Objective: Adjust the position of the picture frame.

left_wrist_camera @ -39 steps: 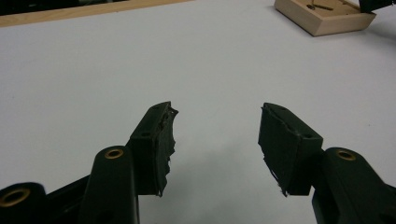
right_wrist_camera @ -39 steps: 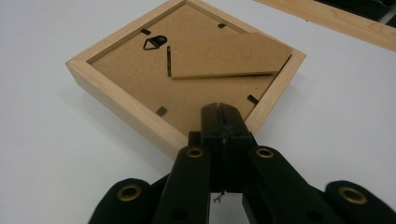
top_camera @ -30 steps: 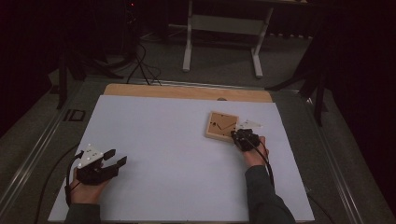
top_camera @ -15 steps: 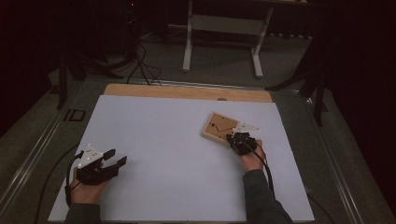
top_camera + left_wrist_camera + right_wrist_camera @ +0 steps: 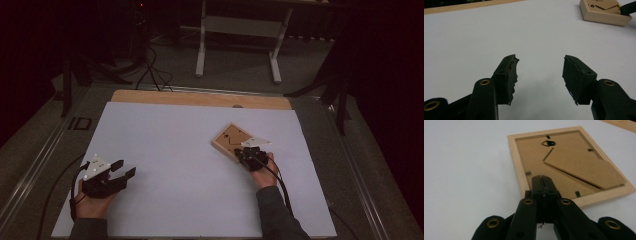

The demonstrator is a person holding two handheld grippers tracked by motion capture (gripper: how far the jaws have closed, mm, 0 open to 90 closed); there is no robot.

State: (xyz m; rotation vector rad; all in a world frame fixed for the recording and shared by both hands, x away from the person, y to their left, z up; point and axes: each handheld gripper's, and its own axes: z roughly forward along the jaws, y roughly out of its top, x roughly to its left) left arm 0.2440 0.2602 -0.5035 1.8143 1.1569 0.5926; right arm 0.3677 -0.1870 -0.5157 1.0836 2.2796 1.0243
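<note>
A light wooden picture frame (image 5: 230, 139) lies face down on the white tabletop (image 5: 170, 150), right of centre. Its brown backing board carries a fold-out stand flap (image 5: 584, 172), a hanger ring (image 5: 548, 143) and small black turn clips. My right gripper (image 5: 248, 152) is shut, its tips (image 5: 543, 180) over the frame's near rim and backing, and nothing shows between the jaws. My left gripper (image 5: 125, 168) stands open at the near left above bare table, its pads (image 5: 509, 72) wide apart. From the left gripper view the frame (image 5: 602, 11) lies far off at upper right.
A wooden strip (image 5: 200, 98) runs along the table's far edge. Metal rails (image 5: 45, 150) flank the table. Beyond it stand a white leg frame (image 5: 237, 30) and floor cables (image 5: 150, 70). White surface stretches between the two hands.
The right gripper has shifted a little left and toward me along the frame's near edge. The frame has turned and slid slightly with it. The left gripper has not moved.
</note>
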